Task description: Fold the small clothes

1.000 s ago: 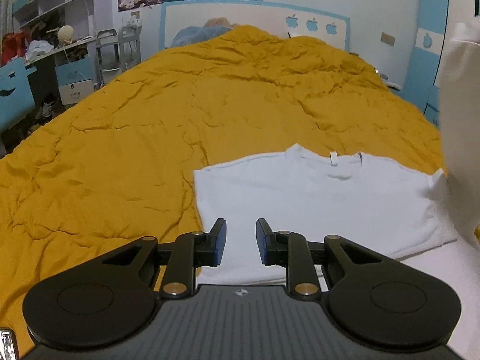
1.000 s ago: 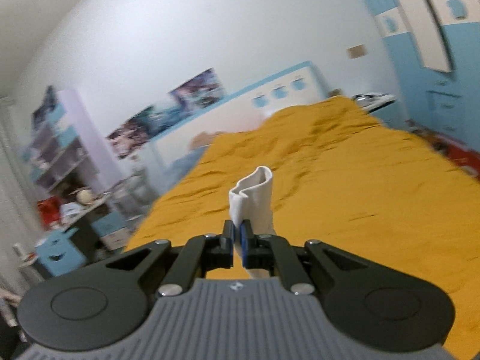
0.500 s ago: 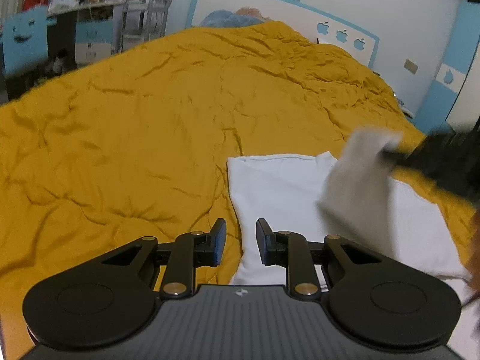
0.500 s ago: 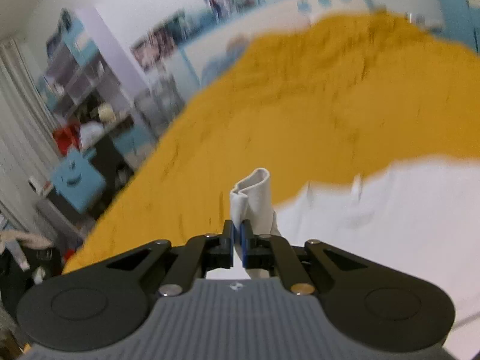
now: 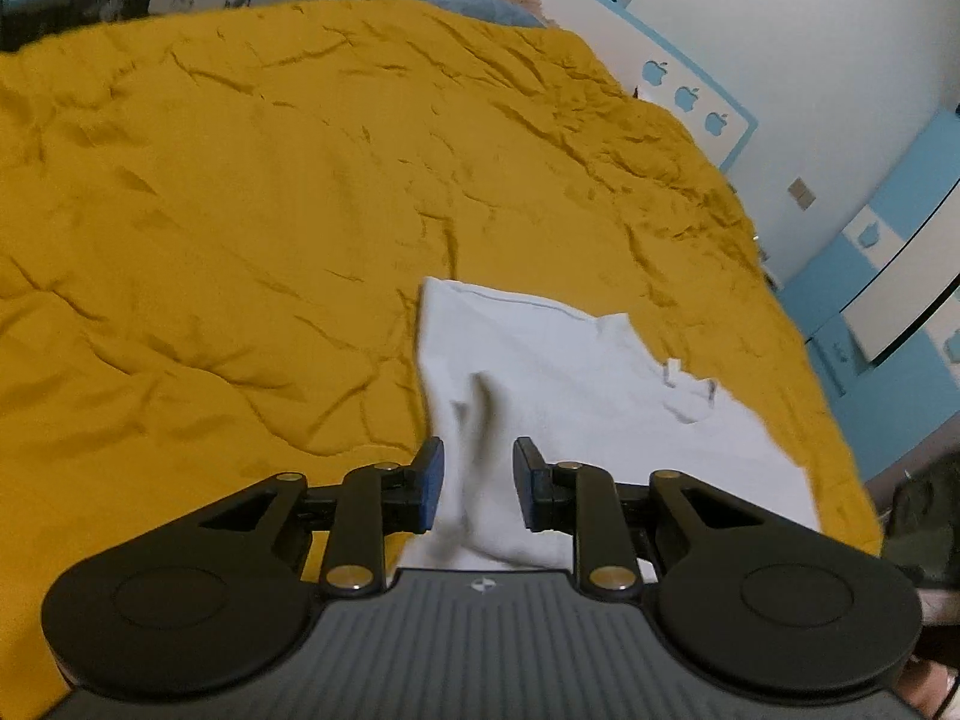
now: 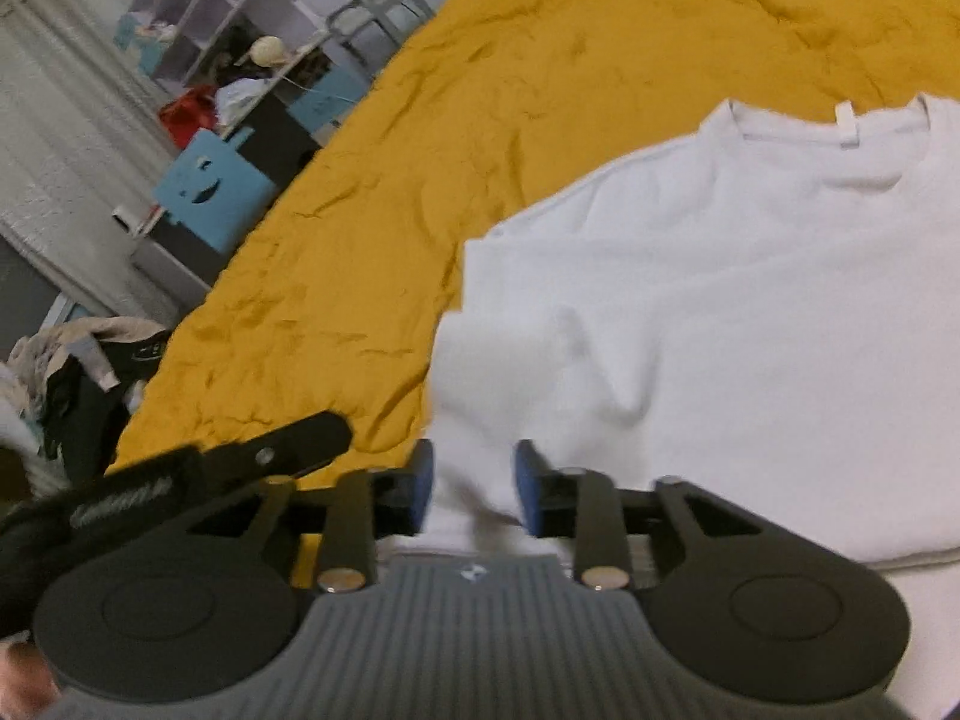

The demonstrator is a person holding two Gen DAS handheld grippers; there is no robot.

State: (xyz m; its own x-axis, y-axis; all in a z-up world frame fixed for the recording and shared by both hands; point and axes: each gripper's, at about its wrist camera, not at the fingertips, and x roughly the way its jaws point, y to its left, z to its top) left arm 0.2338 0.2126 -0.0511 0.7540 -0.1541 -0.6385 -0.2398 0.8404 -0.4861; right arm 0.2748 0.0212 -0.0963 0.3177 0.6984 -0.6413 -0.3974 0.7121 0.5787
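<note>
White shirt (image 5: 576, 384) flat on yellow bed (image 5: 240, 210); both left gripper (image 5: 478, 483) and right gripper (image 6: 469, 489) released. Shelves (image 6: 240, 18) only in right view.

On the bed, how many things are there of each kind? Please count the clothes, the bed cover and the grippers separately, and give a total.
White T-shirt: 1
Mustard-yellow bed cover: 1
Grippers: 2, the left gripper and the right gripper, both open over the near edge of the shirt
Total: 4
</note>
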